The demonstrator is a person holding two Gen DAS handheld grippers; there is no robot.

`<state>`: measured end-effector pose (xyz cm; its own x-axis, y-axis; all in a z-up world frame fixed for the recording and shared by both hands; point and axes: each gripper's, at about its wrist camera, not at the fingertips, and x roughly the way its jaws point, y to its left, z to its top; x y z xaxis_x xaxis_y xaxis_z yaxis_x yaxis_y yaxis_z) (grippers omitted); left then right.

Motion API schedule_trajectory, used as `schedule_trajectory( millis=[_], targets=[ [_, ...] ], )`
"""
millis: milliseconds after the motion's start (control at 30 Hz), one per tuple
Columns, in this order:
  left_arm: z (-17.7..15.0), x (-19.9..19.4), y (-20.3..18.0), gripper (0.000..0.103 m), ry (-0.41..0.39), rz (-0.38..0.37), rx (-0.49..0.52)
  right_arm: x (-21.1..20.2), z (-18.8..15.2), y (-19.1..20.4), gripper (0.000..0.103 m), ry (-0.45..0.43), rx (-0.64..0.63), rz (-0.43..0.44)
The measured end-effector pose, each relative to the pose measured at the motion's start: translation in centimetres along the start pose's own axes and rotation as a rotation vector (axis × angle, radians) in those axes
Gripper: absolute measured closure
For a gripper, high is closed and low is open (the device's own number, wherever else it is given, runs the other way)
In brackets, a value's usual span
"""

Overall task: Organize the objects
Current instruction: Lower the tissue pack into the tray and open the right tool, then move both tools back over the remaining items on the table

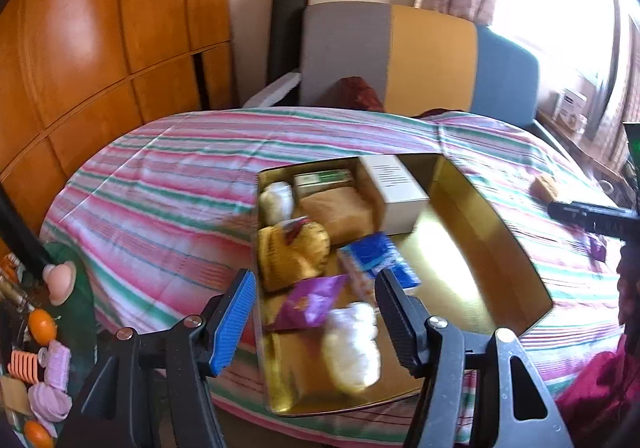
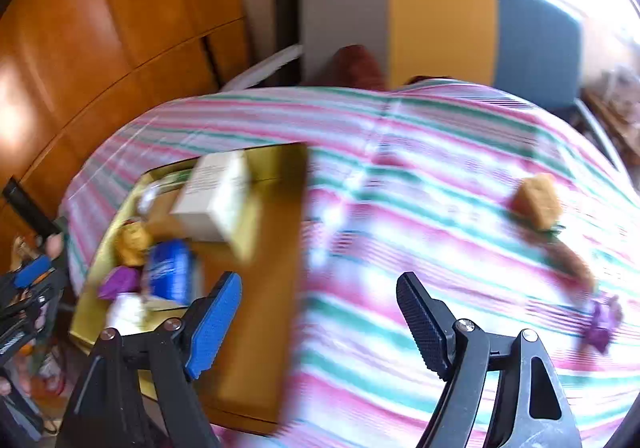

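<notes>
On the left, over the near end of the gold box [image 1: 472,208], hovered the left gripper [image 1: 316,312], jaws spread wide and clamped on nothing. Already lodged inside, running far to near along the box's left wall: a white carton [image 1: 396,188], a brown packet [image 1: 338,210], a yellow pouch [image 1: 292,252], a blue packet [image 1: 380,256], a purple wrapper [image 1: 310,302] and a white bundle [image 1: 352,348] nearest the pads. Further right, above bare striped bedcover [image 2: 400,168], hung the right gripper [image 2: 320,324], likewise gaping and empty. Lay loose on the cover, well apart from the box and far-right of those jaws: a tan sponge-like block [image 2: 536,204], with a small purple piece [image 2: 602,322] nearer and at the right edge; a brownish smear between them too blurred to name. Judged the right gripper the closer one for either stray, the left one standing on the box's other side. Judged the block's long axis as slanting from far-left to near-right, so likely called for a reach rightward and away, with the wrist turned to close across the shorter width.
</notes>
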<state>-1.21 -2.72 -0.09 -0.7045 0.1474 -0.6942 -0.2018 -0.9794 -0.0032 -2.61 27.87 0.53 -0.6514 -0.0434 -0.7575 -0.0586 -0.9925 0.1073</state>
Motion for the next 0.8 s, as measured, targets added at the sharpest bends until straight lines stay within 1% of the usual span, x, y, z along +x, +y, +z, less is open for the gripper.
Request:
schedule_trajectory(
  millis=[133,300,333,367,400,467,500,533,567,600,667,700,733,800],
  targets=[
    [0.9,-0.2,-2.4,0.04,-0.018,-0.024,0.053,-1.5,0.2,-5.5,0.02,-0.018,0.039,-0.115],
    [2.2,-0.2,-6.3,0.04,-0.034,-0.04,0.145,-3.3,-0.2,-14.5,0.019,-0.051,0.142,-0.29],
    [2.4,-0.2,-7.2,0.04,-0.035,-0.046,0.165,-3.3,-0.2,-14.5,0.019,-0.051,0.142,-0.29],
    [2.6,-0.1,-8.0,0.04,-0.036,-0.052,0.183,-3.6,-0.5,-16.3,0.019,-0.059,0.171,-0.327],
    [2.7,-0.1,-8.7,0.04,-0.037,-0.055,0.199,-4.1,-1.2,-20.0,0.019,-0.081,0.24,-0.411],
    [2.9,0.0,-10.4,0.04,-0.036,-0.073,0.233,-4.4,-2.6,-23.6,0.019,-0.105,0.342,-0.494],
    [3.1,0.1,-11.2,0.04,-0.035,-0.081,0.243,-4.6,-3.0,-24.9,0.019,-0.1,0.406,-0.506],
    [3.2,0.2,-12.0,0.04,-0.034,-0.088,0.256,-4.9,-3.3,-26.3,0.02,-0.101,0.492,-0.496],
    [3.3,0.3,-12.7,0.04,-0.034,-0.094,0.267,-5.6,-3.6,-27.2,0.02,-0.132,0.551,-0.473],
    [3.4,0.5,-13.6,0.04,-0.034,-0.104,0.28,-5.9,-3.8,-27.8,0.02,-0.145,0.573,-0.467],
    [3.4,0.7,-15.0,0.04,-0.029,-0.117,0.297,-6.1,-3.9,-28.1,0.019,-0.142,0.584,-0.471],
    [3.5,0.8,-15.5,0.04,-0.026,-0.122,0.305,-5.9,-4.0,-28.4,0.019,-0.11,0.604,-0.479],
    [3.4,1.0,-16.2,0.04,-0.022,-0.13,0.315,-5.7,-4.1,-28.7,0.019,-0.099,0.616,-0.467],
    [3.3,1.3,-17.5,0.04,-0.014,-0.145,0.333,-6.0,-4.4,-28.9,0.018,-0.099,0.639,-0.445]
  ],
)
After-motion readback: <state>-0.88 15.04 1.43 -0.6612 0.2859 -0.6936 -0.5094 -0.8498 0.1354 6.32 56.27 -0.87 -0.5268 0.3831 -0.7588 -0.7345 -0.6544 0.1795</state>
